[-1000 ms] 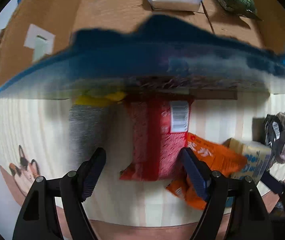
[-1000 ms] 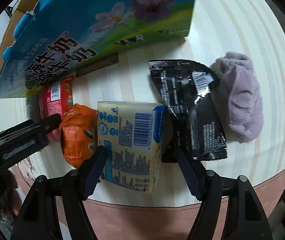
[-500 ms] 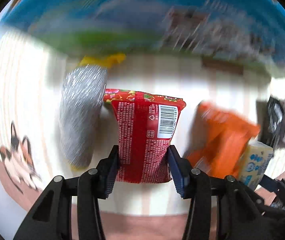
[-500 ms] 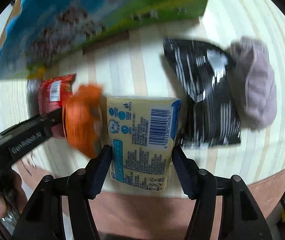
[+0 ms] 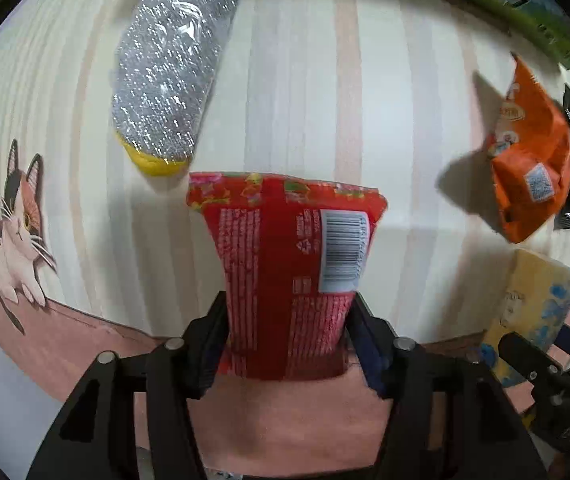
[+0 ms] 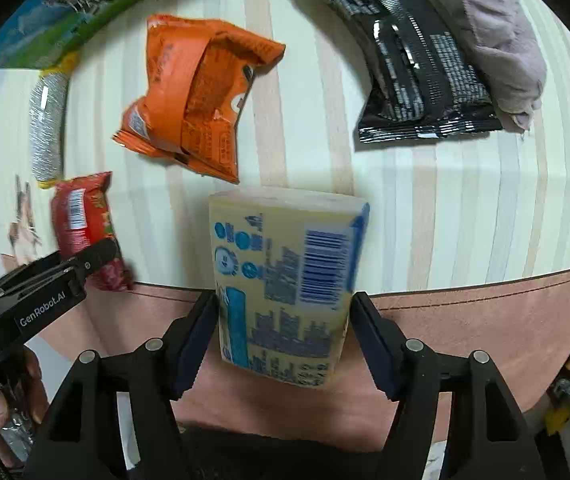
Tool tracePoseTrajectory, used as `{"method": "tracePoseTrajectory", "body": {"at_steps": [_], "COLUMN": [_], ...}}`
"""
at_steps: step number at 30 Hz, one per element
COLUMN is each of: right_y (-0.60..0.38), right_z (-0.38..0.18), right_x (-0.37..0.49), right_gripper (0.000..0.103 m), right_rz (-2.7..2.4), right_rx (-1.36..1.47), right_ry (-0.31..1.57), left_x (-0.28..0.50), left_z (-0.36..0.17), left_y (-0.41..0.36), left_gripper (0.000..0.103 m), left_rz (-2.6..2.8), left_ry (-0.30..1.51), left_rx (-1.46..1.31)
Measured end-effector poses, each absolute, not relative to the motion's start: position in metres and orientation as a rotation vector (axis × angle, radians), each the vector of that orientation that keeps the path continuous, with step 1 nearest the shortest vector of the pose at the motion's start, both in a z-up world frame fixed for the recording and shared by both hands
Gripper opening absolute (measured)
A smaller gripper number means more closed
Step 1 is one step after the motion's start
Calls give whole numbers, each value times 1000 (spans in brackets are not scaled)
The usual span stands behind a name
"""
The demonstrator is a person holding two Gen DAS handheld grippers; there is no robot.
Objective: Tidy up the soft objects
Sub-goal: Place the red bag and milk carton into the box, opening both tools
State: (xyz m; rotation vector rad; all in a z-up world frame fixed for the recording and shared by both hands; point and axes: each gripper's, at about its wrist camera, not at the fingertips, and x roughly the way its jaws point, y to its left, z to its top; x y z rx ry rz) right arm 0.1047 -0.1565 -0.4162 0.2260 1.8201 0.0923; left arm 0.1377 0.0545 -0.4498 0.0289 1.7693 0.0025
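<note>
The left claw (image 5: pixel 287 332) grips a red snack packet (image 5: pixel 289 264) by its near end, both pads pressed against its sides. The packet is glossy red with white small print, a white barcode label on its right part and a flowered band along its far seam; it sits lifted over the near edge of the bench (image 5: pixel 325 80), a pale surface with light wood stripes. The right claw (image 6: pixel 285 336) holds a pale yellow tissue pack (image 6: pixel 285 280) the same way, squeezed between its two pads; the pack shows blue print, round blue icons and a blue barcode.

Just beyond the red packet to the left lies a silver scouring pad (image 5: pixel 173 60) with a yellow edge, in clear wrap, close to the packet's far corner. To the right, well apart, an orange snack bag (image 6: pixel 197 92) lies crumpled on the bench. Farther right a black packet (image 6: pixel 417 64) lies touching a mauve fluffy cloth (image 6: pixel 497 36) at its right side. A blue and green carton (image 6: pixel 77 8) runs along the far left edge. A cat picture (image 5: pixel 13 220) decorates the bench mat at the near left.
</note>
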Motion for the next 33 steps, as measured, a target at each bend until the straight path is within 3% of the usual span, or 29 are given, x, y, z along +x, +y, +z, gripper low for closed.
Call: {"method": "tracePoseTrajectory", "body": {"at_steps": [4,8,15,19,23,33], "right_y": [-144,-136,-137,-152,-155,-185], "right_z": [-427,-409,-267,-200,-184,-281], "right_x": [99,88,129,191,264,360], "right_gripper": [69,65,65,65,65,65], "right_rz": [67,100,254,264,213,99], "right_rx": [161,185,260,223,183,137], "right_ry": [1837,1804,1570,1442,1414,1586], "left_x": [141,144,200,278,341,455], "left_z": [-443,-386,-245,-214,-219,-309], "left_y": [58,54,34,27,35,28], "left_gripper": [44,42,42,42,42,43], "left_rz": [16,-21,-153,-152,-102,-34], "left_ry": [1754,1678,1451,1388,1401,1593], "left_rx": [-6,-60,-151,-98,-77,-30]}}
